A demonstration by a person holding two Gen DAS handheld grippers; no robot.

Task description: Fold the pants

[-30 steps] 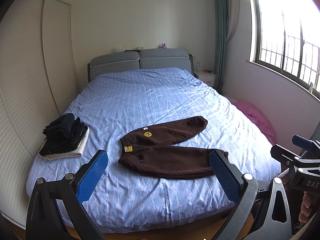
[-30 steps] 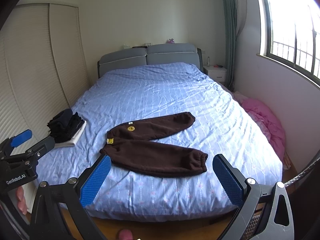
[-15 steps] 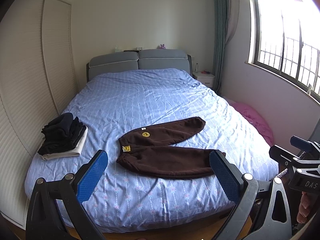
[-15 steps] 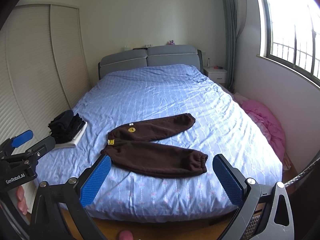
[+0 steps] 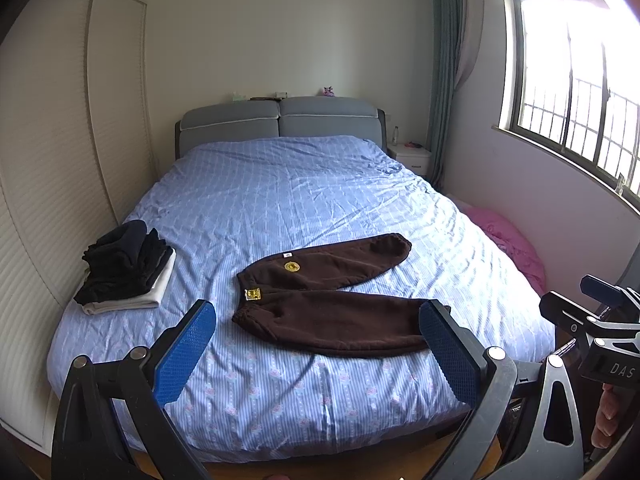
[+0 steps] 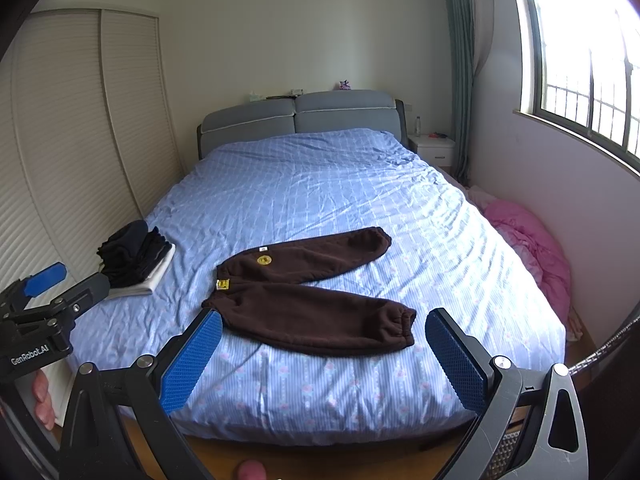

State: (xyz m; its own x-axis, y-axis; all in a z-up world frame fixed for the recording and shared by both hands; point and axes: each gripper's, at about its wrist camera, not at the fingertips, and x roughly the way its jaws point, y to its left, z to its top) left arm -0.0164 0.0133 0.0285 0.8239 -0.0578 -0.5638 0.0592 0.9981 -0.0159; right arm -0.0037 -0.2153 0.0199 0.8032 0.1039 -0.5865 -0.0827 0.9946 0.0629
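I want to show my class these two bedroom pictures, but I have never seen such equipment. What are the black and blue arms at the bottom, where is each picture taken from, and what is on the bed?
No robot is here: a person holds a hand tool with two blue-padded fingers in each hand. Each tool carries a wide-angle camera looking forward along its fingers. One picture looks past the left gripper, the other past the right gripper; each view also catches the other tool at its edge. Both grippers are open and hold nothing. On the blue bed lie brown pants, spread flat with legs apart, not yet folded. Near the bed's left edge sits a pile of dark clothes on something white.
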